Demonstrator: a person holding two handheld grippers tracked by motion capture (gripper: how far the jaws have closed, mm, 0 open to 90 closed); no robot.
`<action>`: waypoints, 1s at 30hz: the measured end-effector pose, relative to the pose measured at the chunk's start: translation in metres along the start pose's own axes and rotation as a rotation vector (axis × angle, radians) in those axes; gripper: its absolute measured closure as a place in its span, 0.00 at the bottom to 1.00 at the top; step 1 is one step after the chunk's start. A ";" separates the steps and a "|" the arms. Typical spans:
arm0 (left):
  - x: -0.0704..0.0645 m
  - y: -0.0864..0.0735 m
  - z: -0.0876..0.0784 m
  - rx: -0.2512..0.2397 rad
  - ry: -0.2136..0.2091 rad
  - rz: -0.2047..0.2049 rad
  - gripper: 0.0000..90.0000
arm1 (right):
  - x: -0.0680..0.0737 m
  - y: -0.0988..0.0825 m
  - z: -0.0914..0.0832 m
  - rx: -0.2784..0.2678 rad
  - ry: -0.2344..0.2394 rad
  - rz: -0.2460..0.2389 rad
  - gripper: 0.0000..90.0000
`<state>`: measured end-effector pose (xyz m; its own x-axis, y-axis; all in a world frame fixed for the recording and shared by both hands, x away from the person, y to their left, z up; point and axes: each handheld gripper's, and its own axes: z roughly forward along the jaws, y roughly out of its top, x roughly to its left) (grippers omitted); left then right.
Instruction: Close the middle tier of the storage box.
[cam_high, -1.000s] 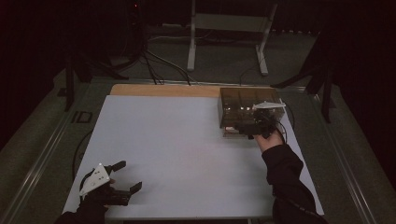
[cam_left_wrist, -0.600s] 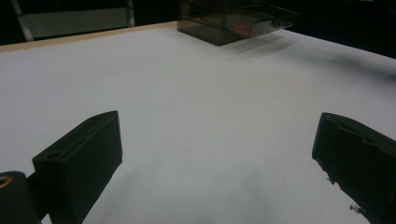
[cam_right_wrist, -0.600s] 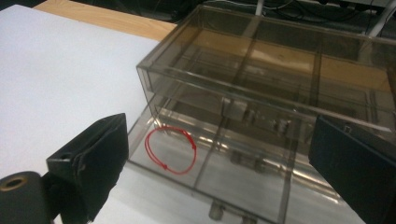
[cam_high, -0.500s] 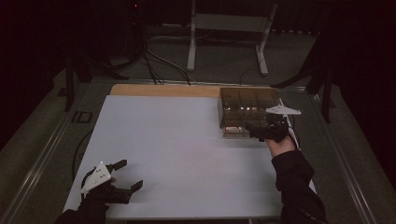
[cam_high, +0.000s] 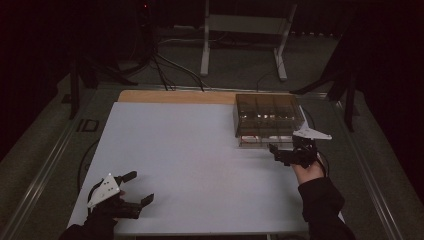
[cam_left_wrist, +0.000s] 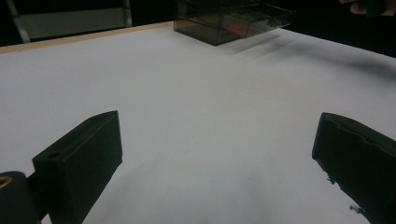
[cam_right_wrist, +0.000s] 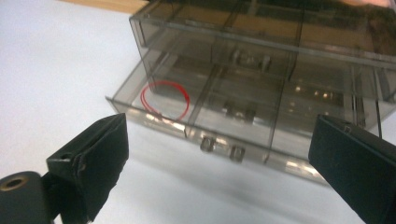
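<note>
Drawer (cam_right_wrist: 205, 122) pulled out — contents dim; red ring (cam_right_wrist: 166, 100) visible.

The right hand-held gripper (cam_right_wrist: 219, 154) gapes before a smoky drawer box (cam_right_wrist: 261, 51) — bottom drawer (cam_right_wrist: 219, 116) out, red band (cam_right_wrist: 166, 100) inside.

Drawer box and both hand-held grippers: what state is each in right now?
Drawer box: upright on the table, smoky clear plastic.
Bottom drawer: pulled part-way out.
Red ring: lies in the drawer's end compartment.
Right hand-held gripper: open, just off the drawer front.
Left hand-held gripper: open, empty, at the table's near edge.
</note>
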<state>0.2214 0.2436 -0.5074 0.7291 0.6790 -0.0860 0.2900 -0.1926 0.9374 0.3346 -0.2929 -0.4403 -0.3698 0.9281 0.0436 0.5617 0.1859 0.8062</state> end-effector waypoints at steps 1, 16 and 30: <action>0.000 0.000 0.000 -0.002 0.000 -0.002 0.04 | 0.000 -0.003 -0.001 0.001 0.000 0.004 0.06; -0.001 0.001 -0.001 -0.001 0.005 -0.002 0.04 | -0.010 -0.036 -0.008 0.021 -0.012 0.018 0.06; -0.002 0.001 -0.001 -0.001 0.003 0.002 0.04 | -0.014 -0.057 0.003 0.085 -0.045 0.025 0.21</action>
<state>0.2195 0.2429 -0.5056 0.7278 0.6808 -0.0828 0.2879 -0.1937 0.9379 0.3100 -0.3156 -0.4885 -0.3225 0.9459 0.0352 0.6320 0.1874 0.7520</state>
